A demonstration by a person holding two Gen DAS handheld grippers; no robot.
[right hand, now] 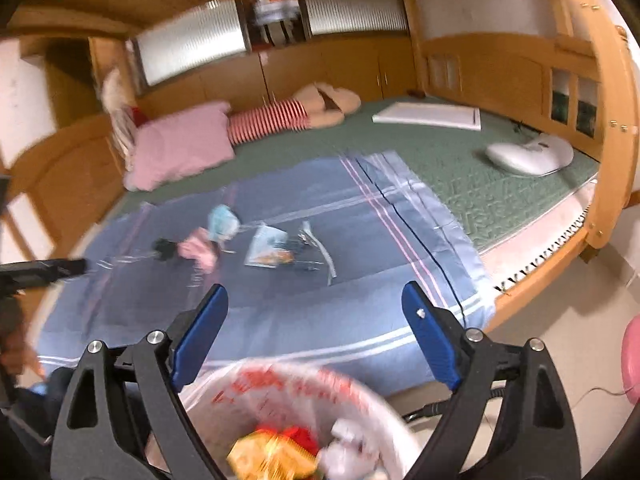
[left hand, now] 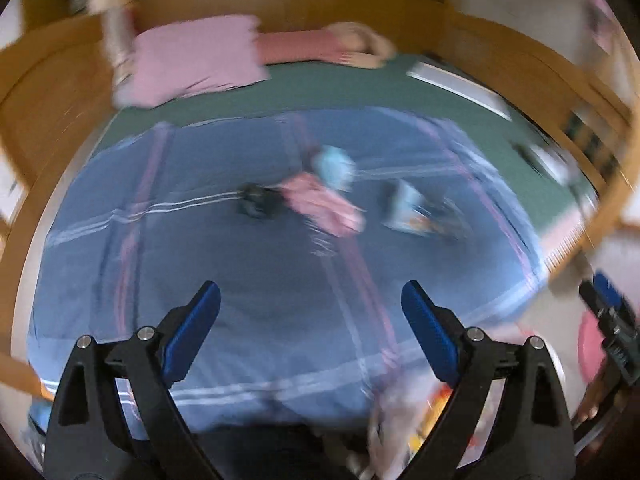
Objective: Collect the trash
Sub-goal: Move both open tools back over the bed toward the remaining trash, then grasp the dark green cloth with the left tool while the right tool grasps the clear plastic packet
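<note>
**Right wrist view: light scraps on the blue sheet, bin just below the jaws**

Right wrist view shows the litter in a loose cluster mid-sheet: a crumpled pink wrapper (right hand: 199,254), a pale blue wad (right hand: 224,221) just behind it, a small black object (right hand: 164,249) to its left, a flat printed packet (right hand: 269,252) and a thin torn plastic strip (right hand: 322,254) to its right. All of it looks light, soft and crushable; I judge the wads easiest to pinch across their bulk, while the flat packet and strip lie tight to the cloth and probably want a grip at a raised edge. The film may be slippery

The cluster sits ahead of and well apart from the right gripper (right hand: 314,312), whose blue fingers are spread wide with nothing between them. Directly below it is the bag-lined trash bin (right hand: 280,376), already holding wrappers

The left gripper (left hand: 312,306) is likewise spread and empty, hovering over the blue striped sheet (left hand: 200,260) with the same scraps ahead; its view is motion-blurred. Beyond lie the green mattress (right hand: 460,160) and a pink pillow (right hand: 180,144)
</note>
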